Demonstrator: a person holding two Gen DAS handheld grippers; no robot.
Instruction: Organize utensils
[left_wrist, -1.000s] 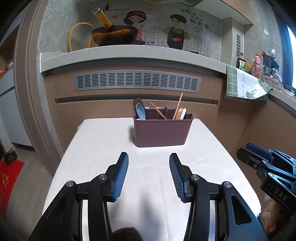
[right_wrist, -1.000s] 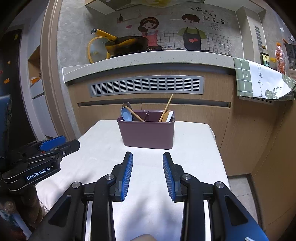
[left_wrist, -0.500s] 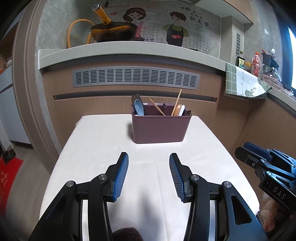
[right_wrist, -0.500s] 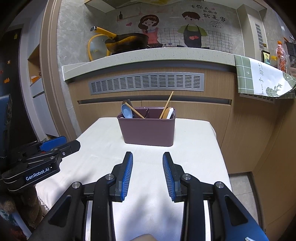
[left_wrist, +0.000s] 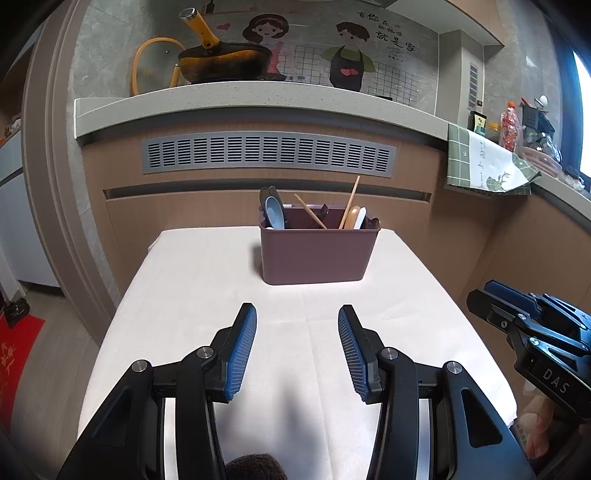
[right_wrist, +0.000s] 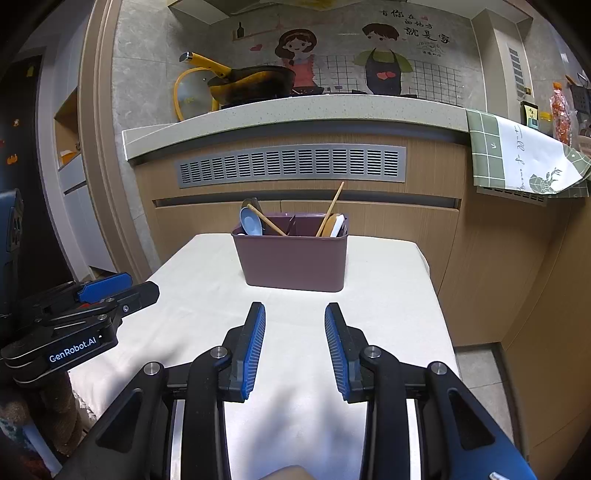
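A mauve utensil holder (left_wrist: 317, 253) (right_wrist: 293, 260) stands at the far middle of the white-clothed table (left_wrist: 207, 280) (right_wrist: 384, 295). In it lean a pale blue spoon (left_wrist: 275, 217) (right_wrist: 251, 221), wooden chopsticks (left_wrist: 350, 201) (right_wrist: 330, 208), a white spoon (left_wrist: 360, 217) and dark utensils. My left gripper (left_wrist: 297, 325) hovers open over the near half of the table, nothing between its fingers. My right gripper (right_wrist: 294, 321) is open too, empty, a short way before the holder. Each gripper shows at the edge of the other's view.
A wood-panelled counter front with a grey vent (left_wrist: 266, 155) rises right behind the table. On the countertop sit a yellow-handled pan (left_wrist: 221, 62) and a green checked cloth (left_wrist: 484, 162). Floor drops off left and right of the table; a red mat (left_wrist: 14, 350) lies left.
Both grippers have drawn back and lowered slightly, so the holder looks a little farther and higher in view. Jaws stay open; nothing was picked up.
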